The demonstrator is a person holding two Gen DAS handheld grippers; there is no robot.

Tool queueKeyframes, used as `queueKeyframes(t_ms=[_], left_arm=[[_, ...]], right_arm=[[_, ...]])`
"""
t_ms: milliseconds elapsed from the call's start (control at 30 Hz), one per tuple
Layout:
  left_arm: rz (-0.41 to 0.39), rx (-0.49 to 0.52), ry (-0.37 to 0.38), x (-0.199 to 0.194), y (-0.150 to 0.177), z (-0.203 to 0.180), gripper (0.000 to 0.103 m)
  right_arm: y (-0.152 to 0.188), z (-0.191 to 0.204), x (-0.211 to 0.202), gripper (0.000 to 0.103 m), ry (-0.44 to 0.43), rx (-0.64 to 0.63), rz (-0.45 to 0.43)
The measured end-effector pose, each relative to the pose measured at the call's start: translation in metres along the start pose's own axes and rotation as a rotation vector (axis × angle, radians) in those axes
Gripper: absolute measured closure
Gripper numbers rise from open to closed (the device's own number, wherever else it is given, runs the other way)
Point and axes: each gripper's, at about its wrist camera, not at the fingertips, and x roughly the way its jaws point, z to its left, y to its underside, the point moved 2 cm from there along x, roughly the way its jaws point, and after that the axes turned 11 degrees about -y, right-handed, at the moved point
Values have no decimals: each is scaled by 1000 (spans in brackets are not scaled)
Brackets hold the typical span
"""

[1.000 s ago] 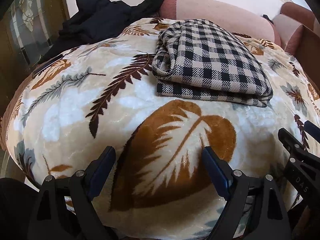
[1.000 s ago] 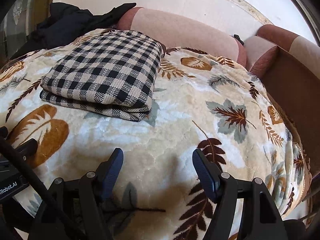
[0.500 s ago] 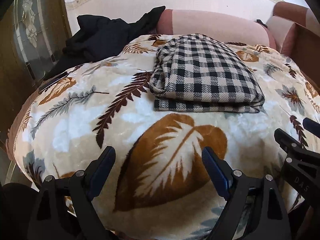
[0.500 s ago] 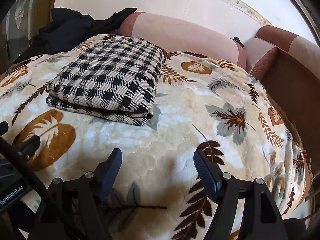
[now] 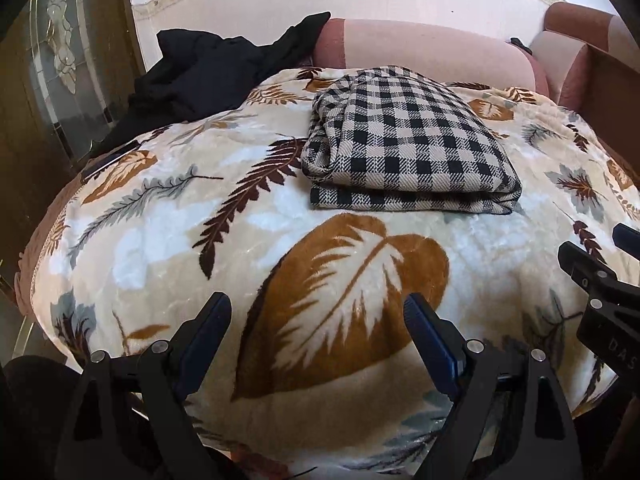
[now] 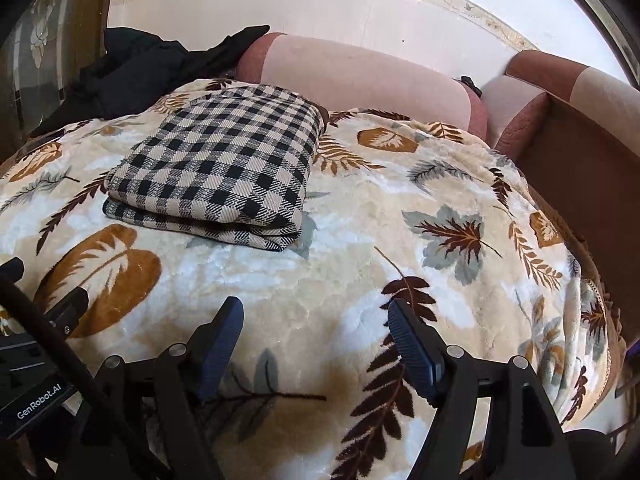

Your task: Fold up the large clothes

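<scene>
A black-and-cream checked garment [image 5: 408,144] lies folded in a flat stack on the leaf-patterned blanket [image 5: 168,240]; it also shows in the right wrist view [image 6: 224,172]. My left gripper [image 5: 318,312] is open and empty, well short of the stack, above the blanket's near edge. My right gripper [image 6: 316,316] is open and empty, to the right of the stack and nearer than it. The right gripper also shows at the left wrist view's right edge [image 5: 600,280].
A crumpled black garment [image 5: 212,68] lies at the bed's far left corner. Pink and brown cushions [image 6: 360,76] line the far side by a white wall. A brown side panel [image 6: 580,152] stands on the right. A glass-paned wooden door [image 5: 60,64] is at left.
Both grippers have drawn back and tilted up; the folded stack sits farther away and more wall shows. Both stay open and empty. The stack has not moved.
</scene>
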Motion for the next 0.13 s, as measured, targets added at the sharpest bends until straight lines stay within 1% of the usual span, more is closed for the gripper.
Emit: queueKeyframes(t_ms=[133], left_arm=[[-7, -6, -2, -2, 1, 2, 16]], right_arm=[[3, 3, -2, 23, -8, -5, 1]])
